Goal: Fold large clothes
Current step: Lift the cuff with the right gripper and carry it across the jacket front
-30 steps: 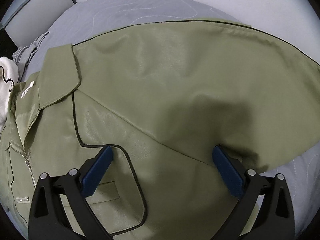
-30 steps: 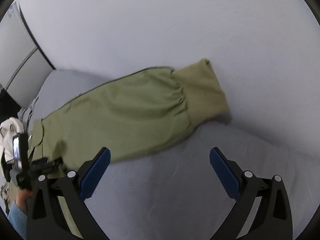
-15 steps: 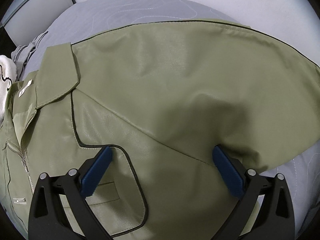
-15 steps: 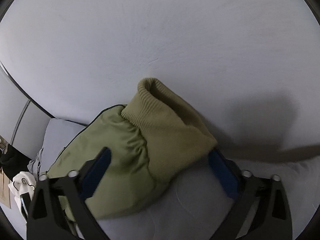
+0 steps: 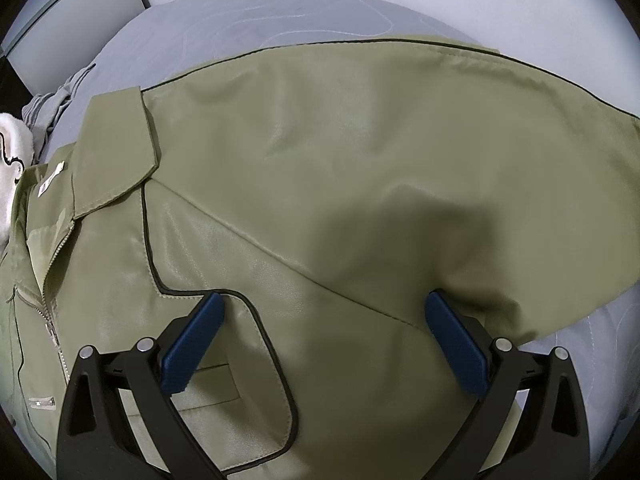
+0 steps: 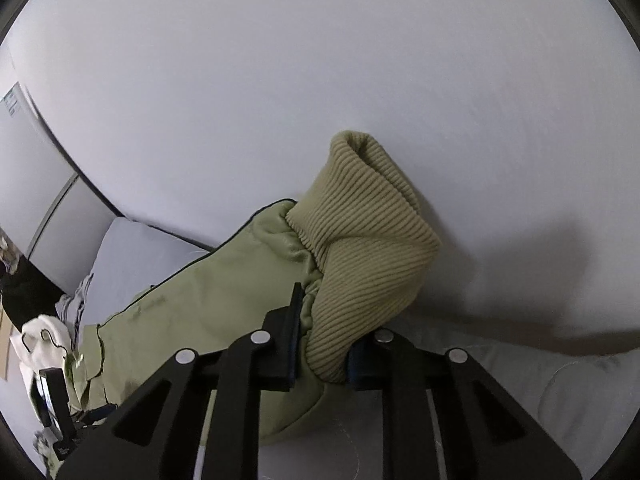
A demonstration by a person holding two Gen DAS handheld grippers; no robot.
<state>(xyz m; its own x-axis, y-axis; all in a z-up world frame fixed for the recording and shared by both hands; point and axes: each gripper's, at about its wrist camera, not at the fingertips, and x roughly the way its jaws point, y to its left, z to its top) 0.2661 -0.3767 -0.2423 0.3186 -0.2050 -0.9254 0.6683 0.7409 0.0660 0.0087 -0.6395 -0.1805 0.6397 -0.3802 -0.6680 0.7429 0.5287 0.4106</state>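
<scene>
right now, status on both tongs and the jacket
Right tongs shut on ribbed cuff, sleeve end lifted. Left tongs open above olive jacket, gripping nothing. Jacket spread on grey bed. Nothing in the way.

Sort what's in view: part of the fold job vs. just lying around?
Job:
- olive jacket
- its ribbed cuff, pinched by the right hand-held gripper
- left hand-held gripper, open above the jacket front

Lying about:
- crumpled grey garment
- white cloth
- grey bedding underneath
</scene>
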